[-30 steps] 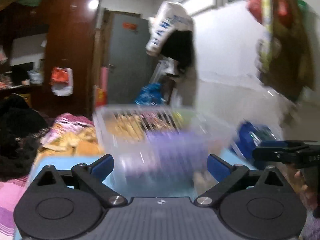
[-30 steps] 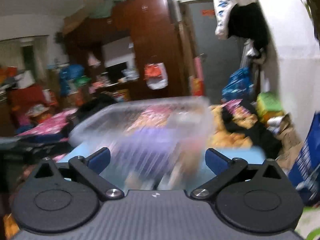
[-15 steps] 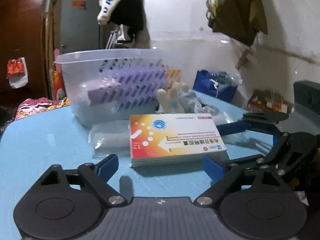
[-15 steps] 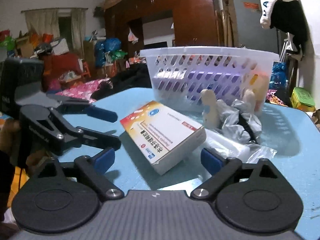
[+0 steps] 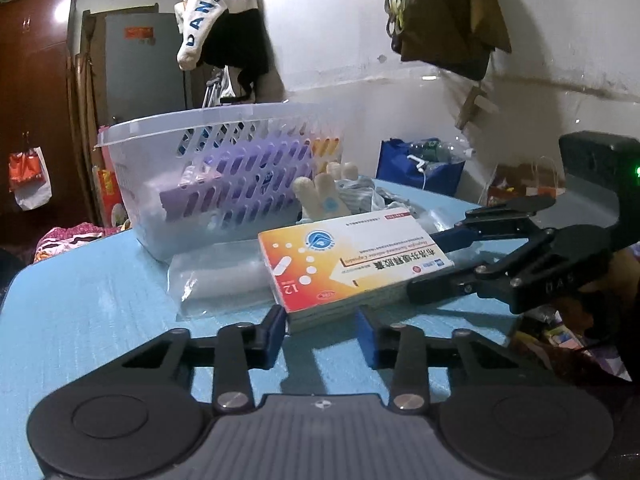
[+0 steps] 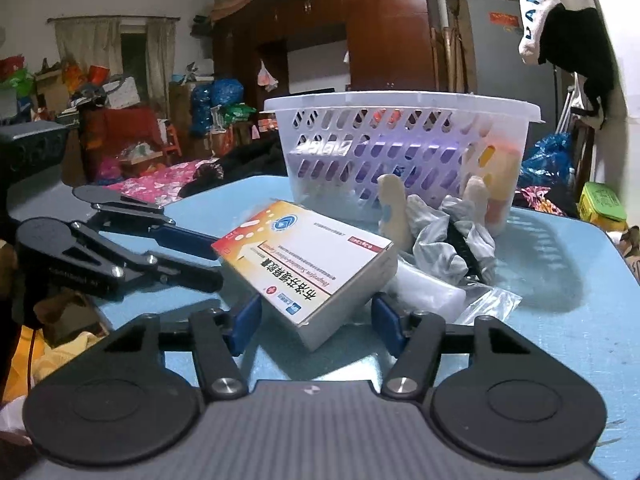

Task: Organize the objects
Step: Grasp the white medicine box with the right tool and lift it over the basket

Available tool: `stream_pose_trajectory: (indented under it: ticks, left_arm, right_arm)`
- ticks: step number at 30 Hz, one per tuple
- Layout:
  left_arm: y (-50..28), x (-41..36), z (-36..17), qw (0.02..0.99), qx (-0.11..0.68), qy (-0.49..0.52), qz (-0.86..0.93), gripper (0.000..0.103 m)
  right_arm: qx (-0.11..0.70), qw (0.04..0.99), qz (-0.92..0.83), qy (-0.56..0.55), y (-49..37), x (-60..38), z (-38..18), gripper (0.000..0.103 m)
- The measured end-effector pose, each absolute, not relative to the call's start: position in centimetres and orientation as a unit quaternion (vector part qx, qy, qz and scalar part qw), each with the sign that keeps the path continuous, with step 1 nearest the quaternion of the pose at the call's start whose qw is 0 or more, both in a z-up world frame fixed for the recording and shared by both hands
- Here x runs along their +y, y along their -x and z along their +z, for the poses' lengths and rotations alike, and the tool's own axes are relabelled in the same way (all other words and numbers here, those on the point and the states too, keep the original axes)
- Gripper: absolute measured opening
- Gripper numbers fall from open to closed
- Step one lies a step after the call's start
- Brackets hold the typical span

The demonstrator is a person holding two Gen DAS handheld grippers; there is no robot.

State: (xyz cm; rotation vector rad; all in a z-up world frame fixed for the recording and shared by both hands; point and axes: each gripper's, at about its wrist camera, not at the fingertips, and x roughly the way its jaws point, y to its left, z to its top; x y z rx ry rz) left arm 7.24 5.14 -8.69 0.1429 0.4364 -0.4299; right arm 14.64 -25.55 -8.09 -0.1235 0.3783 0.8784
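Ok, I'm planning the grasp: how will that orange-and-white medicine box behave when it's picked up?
The medicine box looks like thin cardboard, so probably light and stiff, though a hard squeeze may dent it. One end rests on the clear plastic bag, leaving it tilted; a push might slide it off. Its flat faces should suit the right gripper.

A lived-in, crowded home room, likely a bedroom used for storage. A tall dark-brown wooden wardrobe [image 6: 384, 28] fills the back wall beside a grey door [image 5: 144, 68]. Clothes hang on the white wall, among them a white garment with blue lettering [image 5: 208, 8]. Curtains [image 6: 88, 44] cover a window, bags and boxes pile up [image 6: 216, 100], and pink floral bedding [image 6: 160, 180] lies behind the light-blue surface [image 5: 88, 300].
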Motion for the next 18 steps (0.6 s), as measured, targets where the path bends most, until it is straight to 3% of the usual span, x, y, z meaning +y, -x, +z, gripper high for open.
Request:
stream_pose_trajectory:
  ticks: [8,18]
  left_arm:
    - [-6.45,5.23,-8.74,0.956,0.209,-0.056,-0.196,0.019]
    - [-6.31,4.48,-9.07,0.962,0.200,-0.048,-0.181,0.019]
  right_arm:
    - [0.160,0.888,0.428,0.056,-14.22,-26.14,-7.35,0.056]
    - [0.155,0.889,0.426,0.057,-14.34,-26.26,-7.25,0.050]
